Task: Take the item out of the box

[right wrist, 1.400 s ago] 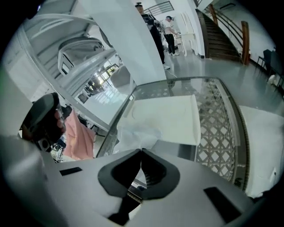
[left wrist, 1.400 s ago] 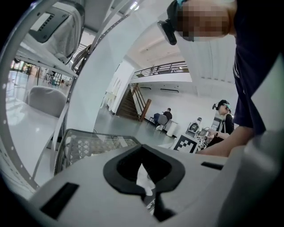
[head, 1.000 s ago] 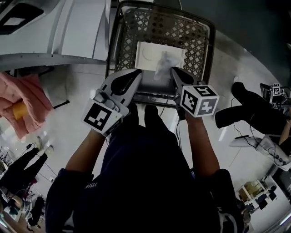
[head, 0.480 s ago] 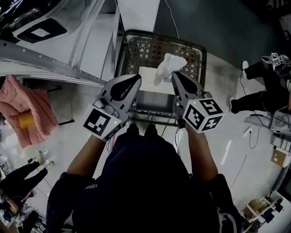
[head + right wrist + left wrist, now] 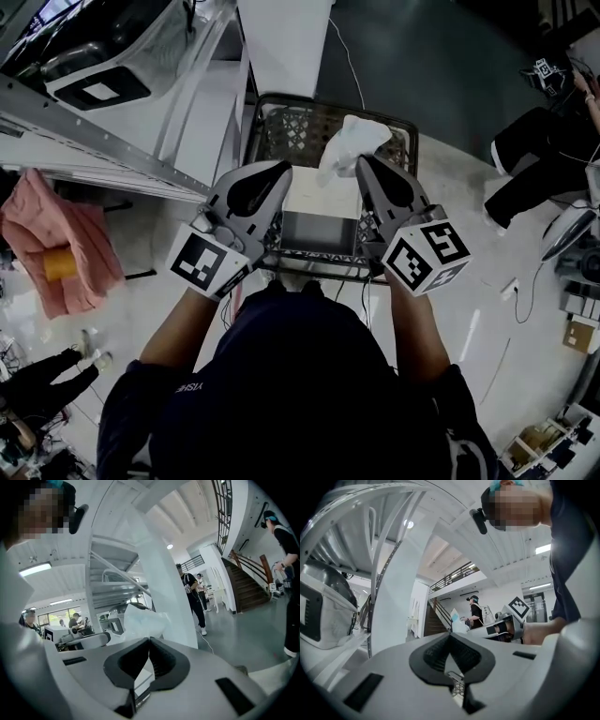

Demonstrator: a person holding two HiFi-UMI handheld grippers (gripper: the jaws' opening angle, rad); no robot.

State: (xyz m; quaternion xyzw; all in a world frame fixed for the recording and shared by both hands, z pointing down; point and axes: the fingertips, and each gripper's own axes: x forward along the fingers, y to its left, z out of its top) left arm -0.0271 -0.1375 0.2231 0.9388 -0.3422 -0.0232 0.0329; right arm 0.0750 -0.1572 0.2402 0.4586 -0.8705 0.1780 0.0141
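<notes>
A crumpled white plastic bag [image 5: 349, 142] hangs in the air over the mesh basket [image 5: 281, 103], with my right gripper [image 5: 362, 163] shut on its lower end. In the right gripper view the bag [image 5: 140, 619] rises just past the closed tips of that gripper [image 5: 149, 641]. Below it, the open box [image 5: 309, 195] sits in the basket, its white flap up and its grey inside showing. My left gripper [image 5: 281, 169] hovers beside the box at the left, shut with nothing in it; its closed tips [image 5: 450, 637] point level across the room.
A metal shelf frame [image 5: 112, 150] runs along the left, with a pink cloth [image 5: 56, 234] beneath it. A seated person's dark legs [image 5: 539, 159] are at the right. Cables and small boxes [image 5: 577, 333] lie on the floor at the right.
The right gripper has lifted the white bag up out of the box and toward the basket's far side. Both grippers rose together; the left stayed shut.
</notes>
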